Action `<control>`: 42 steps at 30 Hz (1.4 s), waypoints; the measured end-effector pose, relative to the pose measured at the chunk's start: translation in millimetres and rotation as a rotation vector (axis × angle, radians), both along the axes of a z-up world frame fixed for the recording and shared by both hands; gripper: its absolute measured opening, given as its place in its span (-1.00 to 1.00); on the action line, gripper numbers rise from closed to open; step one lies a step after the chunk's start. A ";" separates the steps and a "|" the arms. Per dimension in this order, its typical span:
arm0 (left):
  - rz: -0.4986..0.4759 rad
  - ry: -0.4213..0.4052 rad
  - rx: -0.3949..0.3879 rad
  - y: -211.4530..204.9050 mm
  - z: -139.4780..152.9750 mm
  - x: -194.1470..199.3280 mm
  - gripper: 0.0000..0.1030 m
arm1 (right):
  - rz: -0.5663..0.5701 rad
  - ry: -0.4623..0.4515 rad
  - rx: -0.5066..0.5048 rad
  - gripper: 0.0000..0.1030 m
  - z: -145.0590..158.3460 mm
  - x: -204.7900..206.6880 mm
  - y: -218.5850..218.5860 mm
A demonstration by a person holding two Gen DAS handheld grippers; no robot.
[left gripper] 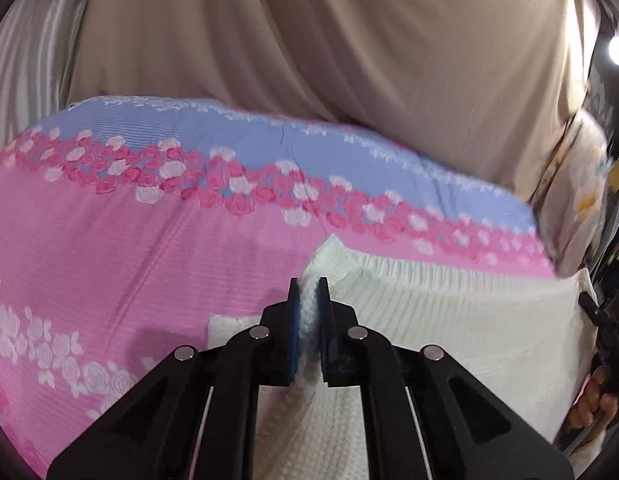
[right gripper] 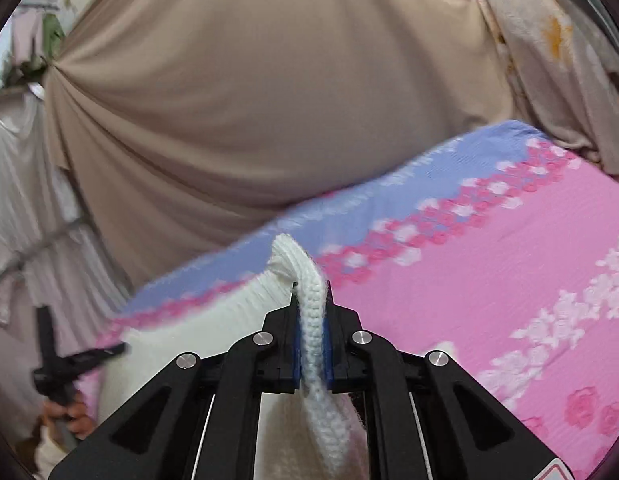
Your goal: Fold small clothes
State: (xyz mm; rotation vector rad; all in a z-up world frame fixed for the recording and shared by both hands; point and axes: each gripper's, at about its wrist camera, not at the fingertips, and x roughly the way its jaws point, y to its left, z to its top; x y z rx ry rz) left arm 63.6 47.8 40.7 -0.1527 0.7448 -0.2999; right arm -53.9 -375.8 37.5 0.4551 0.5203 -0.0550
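A small white knitted garment (left gripper: 449, 320) lies stretched over a pink and blue rose-print bedsheet (left gripper: 129, 240). My left gripper (left gripper: 308, 286) is shut on the garment's ribbed edge, holding it slightly raised off the sheet. My right gripper (right gripper: 311, 292) is shut on another ribbed edge of the same white garment (right gripper: 181, 344), which arches up past the fingertips. The garment spans between both grippers. The other gripper and the hand holding it show at the right edge of the left wrist view (left gripper: 605, 328) and at the left edge of the right wrist view (right gripper: 61, 364).
A beige draped cloth (left gripper: 349, 60) hangs behind the bed. A pale floral fabric (right gripper: 549, 40) hangs at the right. White and pink fabrics (right gripper: 25, 200) hang at the left. The bedsheet (right gripper: 509, 260) extends to the right of the garment.
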 end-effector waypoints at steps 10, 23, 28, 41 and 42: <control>0.078 0.049 0.104 -8.9 -16.9 3.3 -0.74 | -0.083 0.101 -0.066 -0.65 -6.2 -4.3 22.7; -0.187 0.123 0.157 -64.2 -49.0 -99.9 -0.25 | 0.446 0.190 -0.161 -0.94 -45.5 -42.8 169.7; -0.075 0.154 0.169 5.7 -50.7 -116.3 -0.50 | 0.063 0.280 -0.115 -1.00 -56.7 -112.1 44.0; -0.186 0.137 0.106 -50.4 -32.3 -130.2 -0.51 | 0.261 0.145 -0.132 -0.77 -27.4 -81.8 122.6; -0.184 0.155 0.114 -52.0 -38.8 -127.1 -0.51 | 0.264 0.168 -0.142 -0.77 -35.2 -74.6 125.2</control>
